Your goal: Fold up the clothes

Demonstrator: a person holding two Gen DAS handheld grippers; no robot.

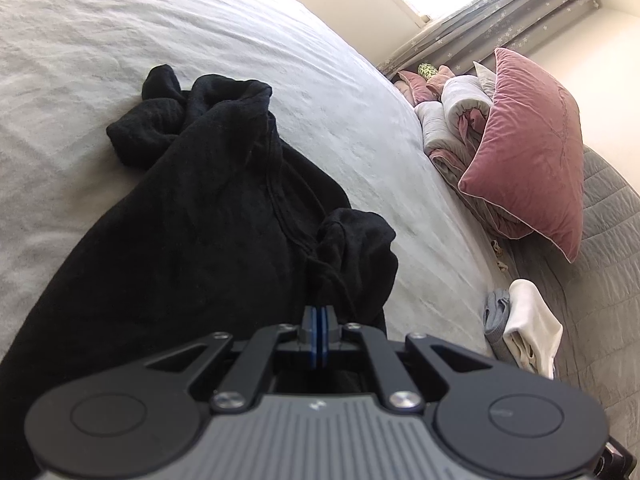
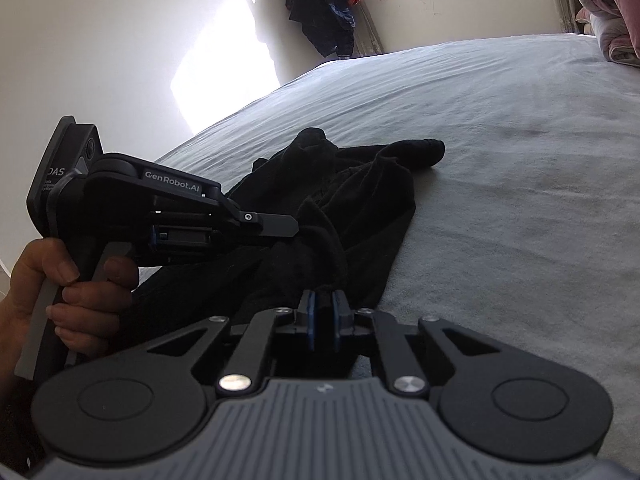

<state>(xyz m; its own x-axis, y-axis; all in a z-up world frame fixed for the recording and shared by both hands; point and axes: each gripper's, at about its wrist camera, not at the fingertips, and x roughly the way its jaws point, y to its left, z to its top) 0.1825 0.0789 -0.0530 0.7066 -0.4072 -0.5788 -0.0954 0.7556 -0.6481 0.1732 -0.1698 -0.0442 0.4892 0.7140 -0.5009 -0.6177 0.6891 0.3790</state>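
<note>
A crumpled black garment (image 1: 200, 220) lies on a pale bed sheet (image 1: 120, 40), its bunched end farthest from me. In the left wrist view my left gripper (image 1: 320, 314) has its blue pads pressed together on a raised fold of the cloth. The right wrist view shows the same garment (image 2: 360, 200) on the sheet (image 2: 520, 160). There the left gripper (image 2: 294, 226), held by a hand (image 2: 80, 280), reaches in from the left with its tip in the fabric. My right gripper (image 2: 325, 300) is closed on black cloth at the garment's near edge, with fabric filling the narrow gap between its pads.
A pink pillow (image 1: 528, 152) and a rolled duvet (image 1: 460, 108) sit at the bed's right side on a grey quilt (image 1: 600, 240). Folded white and grey clothes (image 1: 528, 328) lie near the sheet's edge. Dark clothes (image 2: 324, 4) hang in the far corner beside a window.
</note>
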